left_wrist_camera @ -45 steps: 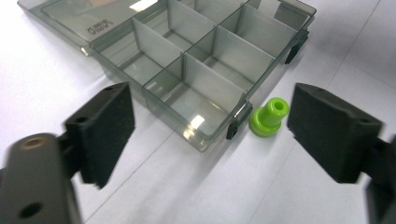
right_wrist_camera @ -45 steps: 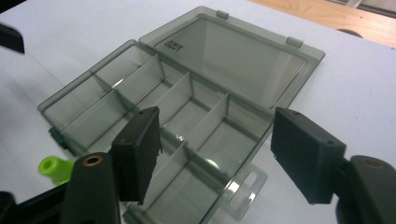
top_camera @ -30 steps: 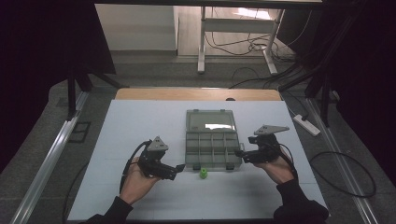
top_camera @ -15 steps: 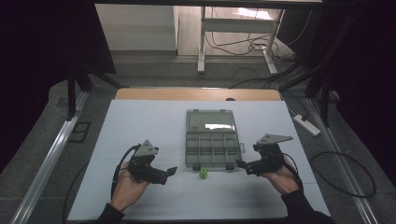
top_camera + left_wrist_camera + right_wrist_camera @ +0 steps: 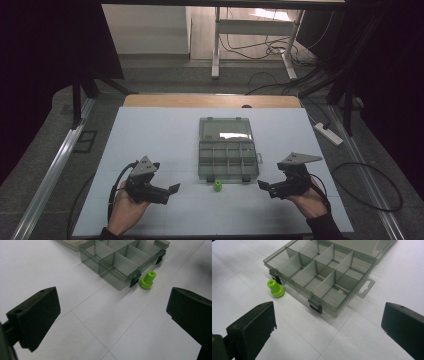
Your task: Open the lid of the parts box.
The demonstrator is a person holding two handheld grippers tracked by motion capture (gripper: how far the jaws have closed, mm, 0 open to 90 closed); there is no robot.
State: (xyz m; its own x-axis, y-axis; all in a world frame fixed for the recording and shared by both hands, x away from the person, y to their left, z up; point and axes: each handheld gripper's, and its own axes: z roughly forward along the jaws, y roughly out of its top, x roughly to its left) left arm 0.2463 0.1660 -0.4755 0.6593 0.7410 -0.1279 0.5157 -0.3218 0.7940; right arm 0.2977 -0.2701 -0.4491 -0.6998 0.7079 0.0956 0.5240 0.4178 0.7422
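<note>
Centrally, green peg [image 5: 218, 185], between both hand-held grippers, untouched

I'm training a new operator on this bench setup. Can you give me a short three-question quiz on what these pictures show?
1. True or false: the green plug lies inside a compartment of the organizer box.
2. The organizer box's lid is: A) closed and latched, B) folded open flat behind the compartments, C) lying apart from the box.
3. What does either the left gripper or the right gripper hold?

Key
1. False: it stands on the white table, just in front of the box's front wall, near a latch.
2. B.
3. Nothing: both have their fingers apart with nothing between them, and the right one's have just been opening.
</note>
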